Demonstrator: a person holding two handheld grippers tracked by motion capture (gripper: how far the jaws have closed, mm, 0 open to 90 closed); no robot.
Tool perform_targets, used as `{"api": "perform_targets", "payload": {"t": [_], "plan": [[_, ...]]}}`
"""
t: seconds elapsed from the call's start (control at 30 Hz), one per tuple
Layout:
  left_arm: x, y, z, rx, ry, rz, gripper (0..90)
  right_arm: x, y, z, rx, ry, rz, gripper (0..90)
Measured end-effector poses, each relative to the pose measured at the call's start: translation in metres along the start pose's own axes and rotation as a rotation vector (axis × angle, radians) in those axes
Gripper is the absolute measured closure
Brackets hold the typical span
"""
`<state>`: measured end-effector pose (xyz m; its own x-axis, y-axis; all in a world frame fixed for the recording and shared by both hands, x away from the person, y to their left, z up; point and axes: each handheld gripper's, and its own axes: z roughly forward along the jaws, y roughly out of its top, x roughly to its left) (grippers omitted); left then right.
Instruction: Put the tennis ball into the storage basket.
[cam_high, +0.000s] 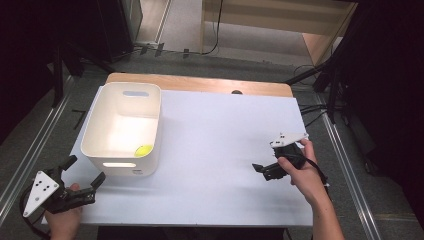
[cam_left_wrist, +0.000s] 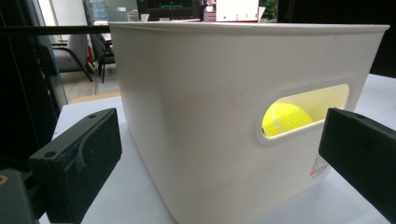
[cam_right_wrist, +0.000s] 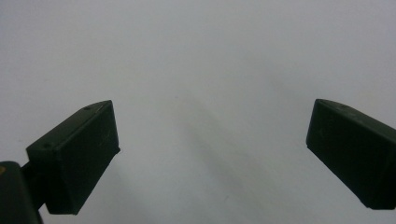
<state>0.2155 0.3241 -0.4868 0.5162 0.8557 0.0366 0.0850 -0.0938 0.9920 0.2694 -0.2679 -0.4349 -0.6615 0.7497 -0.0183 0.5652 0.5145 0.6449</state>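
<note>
Currently left gripper (cam_high: 85, 176), fingers spread, is facing the bin (cam_high: 102, 127) holding a ball (cam_high: 143, 150); could shove it. Right gripper (cam_high: 261, 169) is hovering spread over the tabletop (cam_high: 220, 145).

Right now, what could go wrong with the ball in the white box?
1. The left tongs are open beside the white box, near the table's left edge. A bump might push the box toward that edge.
2. The yellow ball lies loose in the box's near corner, so it would likely roll if the box tips or slides.
3. The right tongs are open over bare table, too far off to steady anything quickly.
</note>
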Motion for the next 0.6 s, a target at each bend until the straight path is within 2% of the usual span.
{"api": "perform_targets", "payload": {"t": [0.07, 0.17, 0.23, 0.43, 0.6], "plan": [[0.0, 0.0, 0.0, 0.0, 0.001, -0.001, 0.0, -0.002, -0.007, -0.001, -0.016, -0.008, 0.009, 1.3], [0.001, 0.0, -0.001, -0.004, 0.0, -0.008, 0.0, -0.004, -0.017, -0.003, -0.036, 0.007, 0.029, 1.3], [0.001, 0.0, -0.001, -0.007, 0.0, -0.011, 0.0, -0.005, -0.024, -0.003, -0.053, 0.001, 0.026, 1.3], [0.001, 0.0, 0.0, 0.002, 0.002, 0.0, 0.0, -0.009, -0.046, -0.006, -0.082, -0.008, 0.081, 1.3], [0.001, 0.0, 0.0, 0.0, 0.005, -0.008, 0.0, -0.013, -0.066, -0.011, -0.132, -0.029, 0.121, 1.3]]}}
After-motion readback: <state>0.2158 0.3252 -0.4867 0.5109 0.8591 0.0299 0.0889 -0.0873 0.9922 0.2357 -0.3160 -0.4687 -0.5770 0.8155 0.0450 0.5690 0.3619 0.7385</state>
